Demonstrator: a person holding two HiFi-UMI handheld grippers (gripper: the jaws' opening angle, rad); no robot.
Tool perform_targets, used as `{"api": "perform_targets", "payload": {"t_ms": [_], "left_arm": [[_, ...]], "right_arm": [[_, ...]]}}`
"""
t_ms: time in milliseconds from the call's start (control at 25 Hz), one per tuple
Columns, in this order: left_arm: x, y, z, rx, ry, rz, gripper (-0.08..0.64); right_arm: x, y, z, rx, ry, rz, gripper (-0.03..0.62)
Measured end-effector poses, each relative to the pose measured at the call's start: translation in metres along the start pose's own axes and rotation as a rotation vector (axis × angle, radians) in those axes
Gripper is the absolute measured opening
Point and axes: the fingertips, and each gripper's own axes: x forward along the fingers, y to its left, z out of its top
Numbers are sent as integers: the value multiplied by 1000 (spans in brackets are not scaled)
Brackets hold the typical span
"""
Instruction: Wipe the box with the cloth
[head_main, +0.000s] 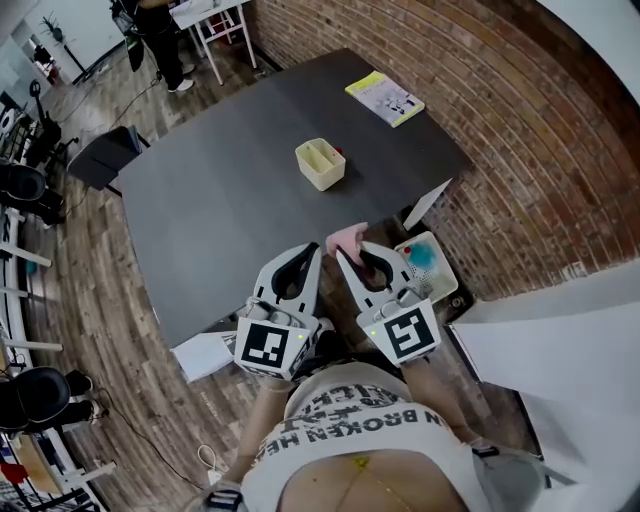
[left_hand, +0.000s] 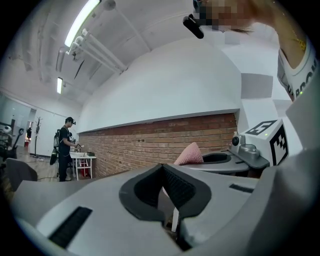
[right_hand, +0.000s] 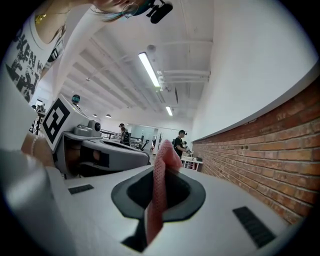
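A cream open-topped box (head_main: 320, 164) stands near the middle of the dark table (head_main: 220, 210). Both grippers are held close to my body, off the table's near edge and well short of the box. My right gripper (head_main: 343, 253) (right_hand: 161, 170) is shut on a pink cloth (head_main: 347, 236) (right_hand: 160, 190), which sticks up past its tips. The cloth (left_hand: 189, 154) also shows in the left gripper view, to the right. My left gripper (head_main: 315, 251) (left_hand: 163, 168) sits just left of the right one, jaws shut with nothing between them. Neither gripper view shows the box.
A yellow booklet (head_main: 385, 98) lies at the table's far right corner. On the floor right of the table stands a white bin (head_main: 428, 262) with something blue in it. A brick wall (head_main: 520, 130) runs along the right. A dark chair (head_main: 102, 155) stands at the left.
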Motion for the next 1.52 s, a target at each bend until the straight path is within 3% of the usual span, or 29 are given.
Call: {"api": "perform_targets", "payload": {"t_ms": [480,1280,1520], "left_arm": [[25,64,-13,-4,30,23,8],[172,144,-11,44,73,233,8],[195,158,-30,39,143,184,8]], "right_arm": [[66,-19,-14,33,16,22,17],[180,-150,-39,8,2,266,17],[199,-166,-49,56,25,252,17]]}}
